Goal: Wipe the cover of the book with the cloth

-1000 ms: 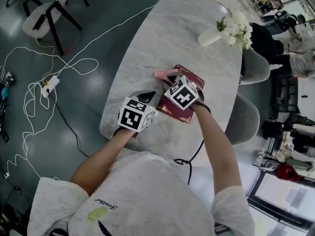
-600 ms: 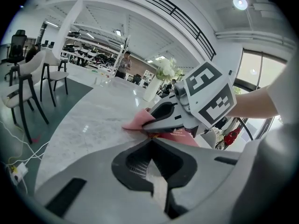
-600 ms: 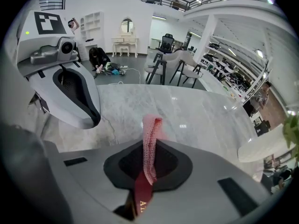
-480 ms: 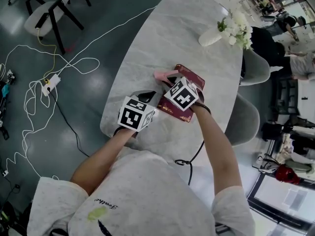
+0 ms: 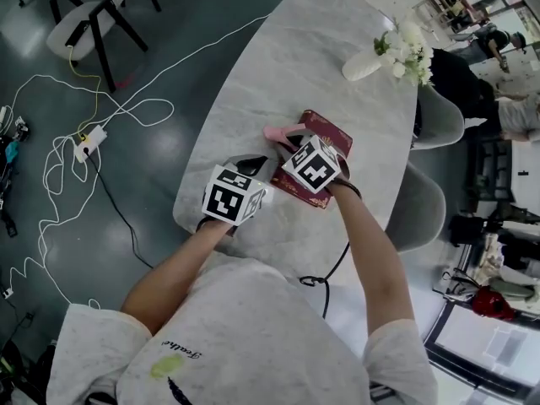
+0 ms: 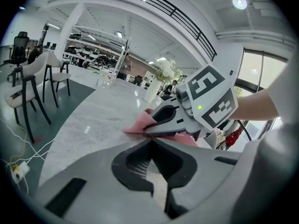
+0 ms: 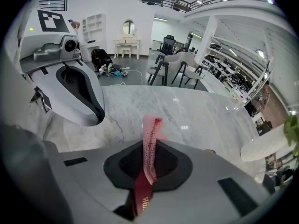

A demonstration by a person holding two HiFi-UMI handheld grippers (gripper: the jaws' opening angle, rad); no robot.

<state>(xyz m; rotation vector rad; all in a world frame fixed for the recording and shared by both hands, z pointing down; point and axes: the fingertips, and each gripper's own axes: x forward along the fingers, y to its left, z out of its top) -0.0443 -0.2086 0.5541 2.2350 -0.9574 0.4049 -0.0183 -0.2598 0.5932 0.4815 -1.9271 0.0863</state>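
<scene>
Since a second ago almost nothing is changed: the cloth [image 5: 278,131] is still clamped in the fingers of the right gripper [image 7: 149,146] at the far left edge of the book [image 5: 331,131], which lies on the near part of the desk [image 5: 287,49]. The fingers of the left gripper [image 6: 150,143] are closed on nothing, beside the book's near left corner. The wiping is judged as hardly advanced.
</scene>
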